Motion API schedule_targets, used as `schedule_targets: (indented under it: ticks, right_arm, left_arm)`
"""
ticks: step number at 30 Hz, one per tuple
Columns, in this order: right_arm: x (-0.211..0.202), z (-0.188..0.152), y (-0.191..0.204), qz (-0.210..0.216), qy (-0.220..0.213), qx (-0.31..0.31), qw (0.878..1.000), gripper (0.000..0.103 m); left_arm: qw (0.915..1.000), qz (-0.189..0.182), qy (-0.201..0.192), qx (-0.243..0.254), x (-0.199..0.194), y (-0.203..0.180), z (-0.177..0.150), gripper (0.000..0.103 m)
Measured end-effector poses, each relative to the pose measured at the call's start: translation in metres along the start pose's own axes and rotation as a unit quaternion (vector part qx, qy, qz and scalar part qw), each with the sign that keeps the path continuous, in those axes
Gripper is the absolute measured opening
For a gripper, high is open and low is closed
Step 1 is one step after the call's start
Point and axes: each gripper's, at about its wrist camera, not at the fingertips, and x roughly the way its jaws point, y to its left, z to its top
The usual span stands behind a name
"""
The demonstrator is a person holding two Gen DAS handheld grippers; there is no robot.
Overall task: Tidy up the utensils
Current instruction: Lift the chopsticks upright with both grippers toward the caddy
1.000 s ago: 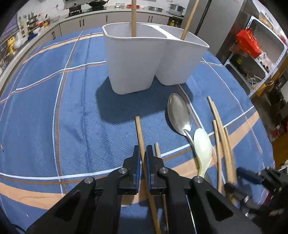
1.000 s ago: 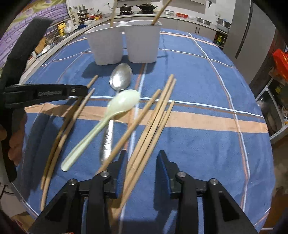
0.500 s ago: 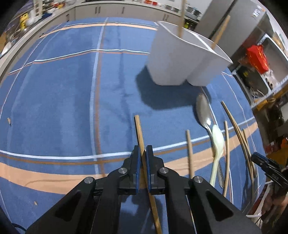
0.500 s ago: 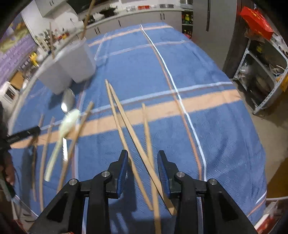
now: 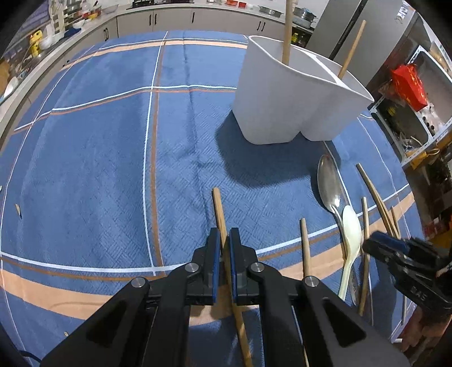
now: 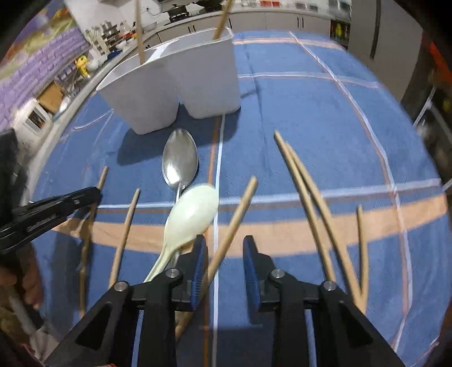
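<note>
My left gripper (image 5: 223, 234) is shut on a wooden chopstick (image 5: 219, 209) that lies on the blue cloth, left of the spoons. The white two-compartment holder (image 5: 282, 107) stands beyond, a stick upright in each half. My right gripper (image 6: 224, 238) hangs over another chopstick (image 6: 240, 206). Its jaws are closing with that stick between them, against the left pad and clear of the right one. A metal spoon (image 6: 180, 161) and a pale green spoon (image 6: 192, 217) lie just left of it. The right gripper (image 5: 370, 244) also shows in the left wrist view, and the left gripper (image 6: 87, 196) in the right wrist view.
More chopsticks (image 6: 308, 197) lie loose to the right of my right gripper, and one (image 6: 125, 225) lies between the two grippers. A kitchen counter (image 5: 169, 11) runs behind the table, a fridge and a shelf rack (image 5: 409, 93) stand to the right. A hand (image 6: 28, 285) holds the left gripper.
The right gripper swung right over the loose sticks, then back left onto the chopstick beside the pale spoon, and its jaws narrowed. The left gripper shifted left, still shut on its chopstick.
</note>
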Motion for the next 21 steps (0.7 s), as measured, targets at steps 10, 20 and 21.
schedule_targets:
  ticks: [10, 20, 21]
  right_arm:
    - [0.001, 0.008, -0.004, -0.047, 0.079, -0.068, 0.993, 0.011]
    - [0.004, 0.008, 0.015, -0.034, 0.036, -0.044, 0.998, 0.007]
    - [0.003, 0.006, 0.013, -0.016, 0.031, -0.034, 0.999, 0.006]
  left_arm:
    - [0.9999, -0.011, 0.004, 0.009, -0.003, 0.005, -0.004, 0.006]
    - [0.9999, -0.01, -0.002, -0.003, 0.001, 0.001, 0.004, 0.006]
    - [0.9999, -0.012, -0.003, -0.01, 0.001, 0.002, 0.003, 0.005]
